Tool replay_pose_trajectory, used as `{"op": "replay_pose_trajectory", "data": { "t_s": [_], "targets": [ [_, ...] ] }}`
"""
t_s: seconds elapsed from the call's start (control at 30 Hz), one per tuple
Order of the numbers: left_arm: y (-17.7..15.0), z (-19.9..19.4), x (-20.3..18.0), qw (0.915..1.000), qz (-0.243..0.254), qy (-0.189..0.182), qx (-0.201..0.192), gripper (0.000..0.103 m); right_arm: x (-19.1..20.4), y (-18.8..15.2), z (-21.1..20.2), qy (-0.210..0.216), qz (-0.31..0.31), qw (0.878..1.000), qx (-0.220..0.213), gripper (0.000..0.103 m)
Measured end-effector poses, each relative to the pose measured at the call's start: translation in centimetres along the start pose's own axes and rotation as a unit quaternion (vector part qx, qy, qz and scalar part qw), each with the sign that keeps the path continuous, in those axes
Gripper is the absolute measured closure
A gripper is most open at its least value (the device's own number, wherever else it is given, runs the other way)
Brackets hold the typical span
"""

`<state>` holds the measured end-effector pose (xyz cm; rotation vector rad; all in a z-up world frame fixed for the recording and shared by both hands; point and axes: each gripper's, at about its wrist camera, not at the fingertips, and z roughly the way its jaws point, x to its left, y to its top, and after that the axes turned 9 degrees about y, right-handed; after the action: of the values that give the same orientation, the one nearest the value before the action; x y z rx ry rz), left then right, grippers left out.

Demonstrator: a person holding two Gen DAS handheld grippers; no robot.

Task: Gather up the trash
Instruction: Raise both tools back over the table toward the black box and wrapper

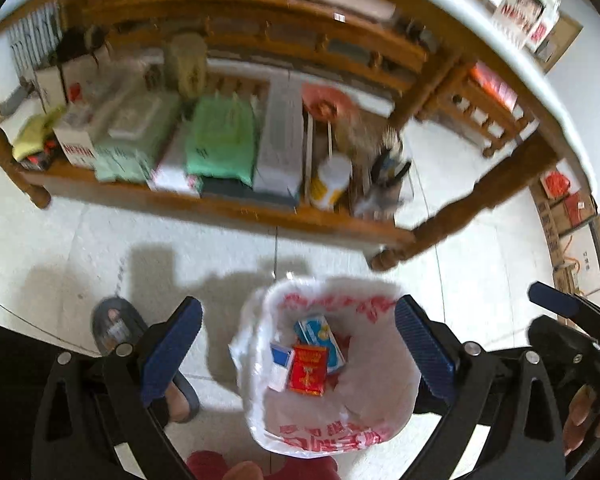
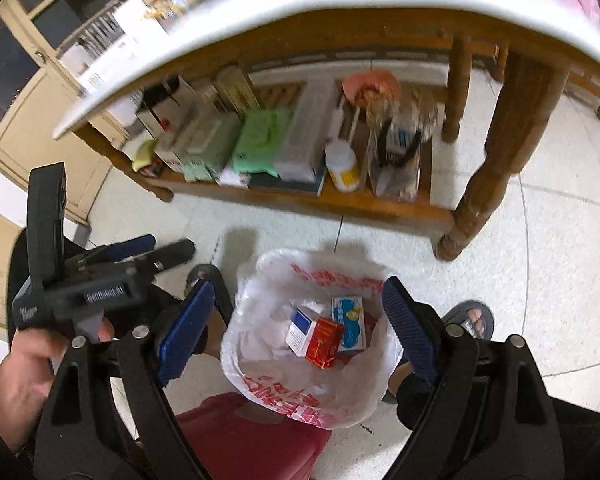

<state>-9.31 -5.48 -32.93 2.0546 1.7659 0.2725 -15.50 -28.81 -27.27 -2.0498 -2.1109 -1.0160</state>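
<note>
Your left gripper (image 1: 298,344) and right gripper (image 2: 298,326) both hang with jaws spread, holding nothing. One lined trash bin (image 2: 260,376) stands on the floor beneath them. It contains three small boxes: one red (image 2: 324,342), two blue-and-white (image 2: 300,330).

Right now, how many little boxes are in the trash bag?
3. A red box lies in the middle of the bag, a blue-and-white box on one side and a light blue box on the other. More may hide beneath.
</note>
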Motion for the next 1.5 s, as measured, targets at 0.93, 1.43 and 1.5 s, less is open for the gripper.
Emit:
{"op": "replay_pose_trajectory", "data": {
  "t_s": [0.93,1.43,1.5],
  "targets": [
    [10.1,-18.1,4.9,0.9756,0.049,0.109,-0.184,0.008,13.4,13.6,-14.3,-0.03,-0.254,0.965,-0.054,0.013],
    [14.0,-23.0,6.4,0.9617,0.069,0.127,-0.233,0.008,17.8,18.7,-17.2,-0.028,-0.305,0.949,-0.072,0.013],
    [14.5,-23.3,6.5,0.9603,0.076,0.129,-0.235,0.008,18.1,19.0,-17.5,-0.031,-0.311,0.947,-0.073,0.013]
  ]
}}
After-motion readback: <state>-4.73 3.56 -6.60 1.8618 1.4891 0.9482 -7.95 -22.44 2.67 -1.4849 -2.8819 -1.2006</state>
